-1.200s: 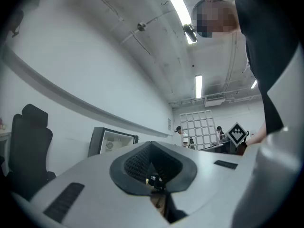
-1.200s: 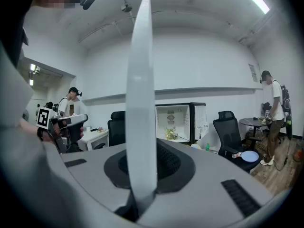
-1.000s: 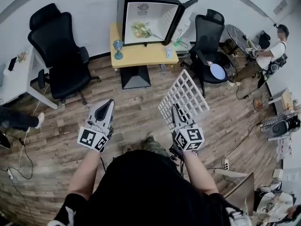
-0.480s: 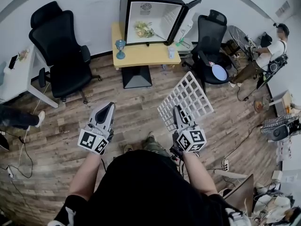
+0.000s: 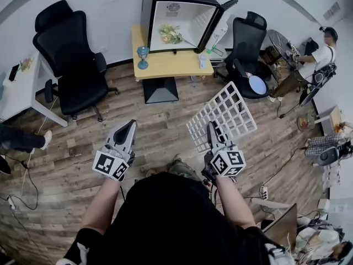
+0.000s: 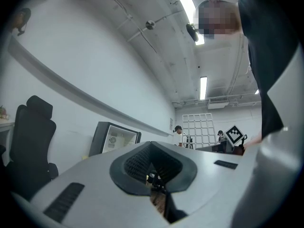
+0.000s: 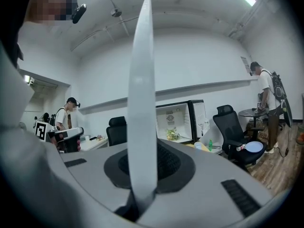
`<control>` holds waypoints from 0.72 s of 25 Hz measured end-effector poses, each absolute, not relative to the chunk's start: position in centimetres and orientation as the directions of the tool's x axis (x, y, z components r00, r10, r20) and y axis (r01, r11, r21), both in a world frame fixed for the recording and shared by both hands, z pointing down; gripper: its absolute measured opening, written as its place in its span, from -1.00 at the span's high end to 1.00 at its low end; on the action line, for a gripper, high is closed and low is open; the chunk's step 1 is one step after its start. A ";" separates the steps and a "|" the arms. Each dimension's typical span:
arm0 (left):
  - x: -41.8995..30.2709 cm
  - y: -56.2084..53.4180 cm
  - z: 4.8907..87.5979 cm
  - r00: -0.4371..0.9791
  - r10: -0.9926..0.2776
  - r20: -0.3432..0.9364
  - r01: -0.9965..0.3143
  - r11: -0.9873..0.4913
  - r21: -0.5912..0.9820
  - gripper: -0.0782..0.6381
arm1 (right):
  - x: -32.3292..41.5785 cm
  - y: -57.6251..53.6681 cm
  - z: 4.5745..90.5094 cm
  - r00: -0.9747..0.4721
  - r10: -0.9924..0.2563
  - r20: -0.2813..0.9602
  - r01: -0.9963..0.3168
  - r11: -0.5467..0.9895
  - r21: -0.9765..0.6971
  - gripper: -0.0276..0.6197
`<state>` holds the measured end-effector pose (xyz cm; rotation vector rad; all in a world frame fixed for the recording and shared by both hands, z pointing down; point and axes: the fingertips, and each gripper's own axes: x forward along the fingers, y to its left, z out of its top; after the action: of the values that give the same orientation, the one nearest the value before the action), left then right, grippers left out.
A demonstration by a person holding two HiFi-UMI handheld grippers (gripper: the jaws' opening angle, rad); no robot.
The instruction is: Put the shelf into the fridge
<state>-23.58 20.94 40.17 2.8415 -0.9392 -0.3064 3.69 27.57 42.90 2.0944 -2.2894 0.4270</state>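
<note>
A white wire-grid shelf (image 5: pixel 223 116) is held tilted above the wooden floor, with my right gripper (image 5: pixel 212 134) shut on its near edge. In the right gripper view the shelf (image 7: pixel 144 89) stands edge-on between the jaws of that gripper (image 7: pixel 142 148). The black mini fridge (image 5: pixel 175 16) sits on a yellow table (image 5: pixel 165 65) ahead, door swung open to the right, white inside with some greens at the back. My left gripper (image 5: pixel 126 132) hangs over the floor to the left, shut and empty; in its own view its jaws (image 6: pixel 151 148) meet. The fridge (image 7: pixel 179 121) is still well away.
A black office chair (image 5: pixel 69 65) stands left of the table and another (image 5: pixel 245 54) right of it, near the fridge door. A blue goblet (image 5: pixel 143 57) and a cup (image 5: pixel 202 61) stand on the table. A person (image 5: pixel 322 54) stands at far right. A white desk (image 5: pixel 19 93) is at left.
The right gripper and the shelf have shifted slightly to the right and the shelf has turned a little. The left gripper has barely moved. Both stay shut.
</note>
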 end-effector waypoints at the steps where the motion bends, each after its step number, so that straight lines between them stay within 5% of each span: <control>1: -23.6 20.8 40.2 0.785 -0.600 -0.151 -0.573 -0.797 0.190 0.73 | 3.6 27.4 42.9 -0.105 -0.977 0.188 -0.979 0.068 -0.191 0.77; 18: -22.2 18.3 40.3 0.796 -0.588 -0.145 -0.567 -0.807 0.164 0.73 | 4.5 24.3 43.0 -0.116 -0.978 0.171 -0.974 0.078 -0.214 0.77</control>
<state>-22.17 18.30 40.25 2.8699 -0.9259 -0.2871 4.48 24.26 43.00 2.0995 -2.3190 0.4360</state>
